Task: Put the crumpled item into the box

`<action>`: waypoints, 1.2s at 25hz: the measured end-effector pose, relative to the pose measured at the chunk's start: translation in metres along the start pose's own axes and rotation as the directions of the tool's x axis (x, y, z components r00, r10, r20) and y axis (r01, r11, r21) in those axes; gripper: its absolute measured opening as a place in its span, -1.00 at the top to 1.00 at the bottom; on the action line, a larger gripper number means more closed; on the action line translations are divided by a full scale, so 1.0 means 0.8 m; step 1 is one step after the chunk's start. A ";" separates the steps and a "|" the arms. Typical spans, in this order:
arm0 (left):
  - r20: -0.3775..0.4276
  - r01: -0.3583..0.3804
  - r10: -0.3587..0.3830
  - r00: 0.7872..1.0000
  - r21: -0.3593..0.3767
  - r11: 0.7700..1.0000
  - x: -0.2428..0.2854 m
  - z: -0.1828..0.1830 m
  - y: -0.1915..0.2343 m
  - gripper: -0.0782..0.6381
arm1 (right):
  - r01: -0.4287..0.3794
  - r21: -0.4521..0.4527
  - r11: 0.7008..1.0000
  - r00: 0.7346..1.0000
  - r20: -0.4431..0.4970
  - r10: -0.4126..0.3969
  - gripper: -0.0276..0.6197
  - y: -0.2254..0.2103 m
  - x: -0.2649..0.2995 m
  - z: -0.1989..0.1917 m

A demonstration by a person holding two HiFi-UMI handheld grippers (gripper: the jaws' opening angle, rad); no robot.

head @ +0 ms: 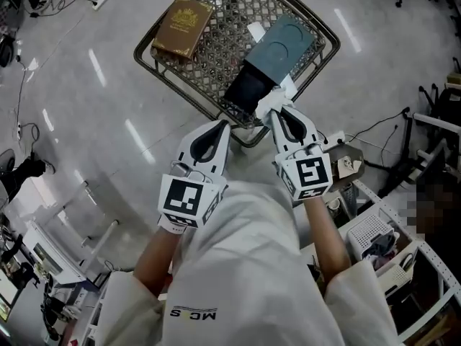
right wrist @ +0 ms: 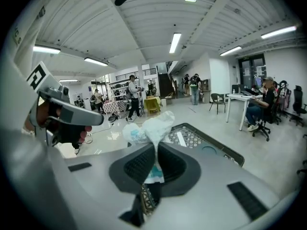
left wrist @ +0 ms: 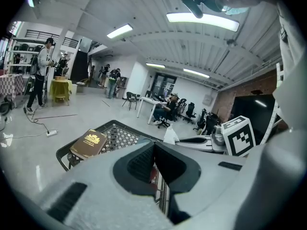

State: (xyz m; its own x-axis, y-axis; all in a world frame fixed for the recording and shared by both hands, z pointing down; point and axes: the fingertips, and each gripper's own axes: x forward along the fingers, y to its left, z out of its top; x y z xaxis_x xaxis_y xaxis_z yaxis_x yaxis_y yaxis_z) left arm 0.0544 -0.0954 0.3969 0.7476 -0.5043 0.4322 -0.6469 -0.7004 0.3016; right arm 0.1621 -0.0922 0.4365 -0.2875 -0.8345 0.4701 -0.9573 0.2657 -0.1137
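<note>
A crumpled white wrapper (right wrist: pixel 151 128) with pale blue print sticks up from between the jaws of my right gripper (right wrist: pixel 154 159), which is shut on it. In the head view that right gripper (head: pixel 277 115) holds the crumpled wrapper (head: pixel 272 99) over the near rim of a wire mesh basket (head: pixel 160 68) on the floor. A dark open box (head: pixel 250 91) with a teal lid (head: pixel 282 44) lies inside the basket, just beyond the wrapper. My left gripper (head: pixel 216 131) hangs beside the right one, shut with nothing in it; its jaws (left wrist: pixel 154 164) meet in the left gripper view.
A brown book with gold print (head: pixel 181 26) rests on the basket's far left corner, also visible as the brown book (left wrist: pixel 88 143) in the left gripper view. Shelving with boxes and cables (head: pixel 382 244) stands at the right. People and desks fill the room beyond.
</note>
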 end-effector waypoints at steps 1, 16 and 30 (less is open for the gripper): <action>-0.004 0.000 0.000 1.000 -0.002 1.000 0.002 -0.001 0.000 0.73 | -0.002 -0.001 1.000 1.000 -0.006 0.002 0.81 -0.002 0.006 -0.003; -0.012 -0.006 0.006 1.000 -0.013 1.000 0.001 -0.006 0.014 0.73 | 0.011 -0.011 1.000 0.989 -0.147 -0.012 0.81 -0.030 0.110 -0.107; -0.019 0.003 -0.003 1.000 -0.003 1.000 -0.012 -0.009 0.018 0.73 | 0.013 -0.022 1.000 0.905 -0.426 -0.021 0.80 -0.043 0.187 -0.237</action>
State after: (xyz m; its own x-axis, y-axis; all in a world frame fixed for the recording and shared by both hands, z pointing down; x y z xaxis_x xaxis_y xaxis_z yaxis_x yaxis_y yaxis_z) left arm 0.0369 -0.0968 0.4035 0.7464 -0.4927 0.4473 -0.6452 -0.7004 0.3053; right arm 0.1579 -0.1346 0.6770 -0.2272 -0.5550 0.8002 -0.9601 0.2654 -0.0886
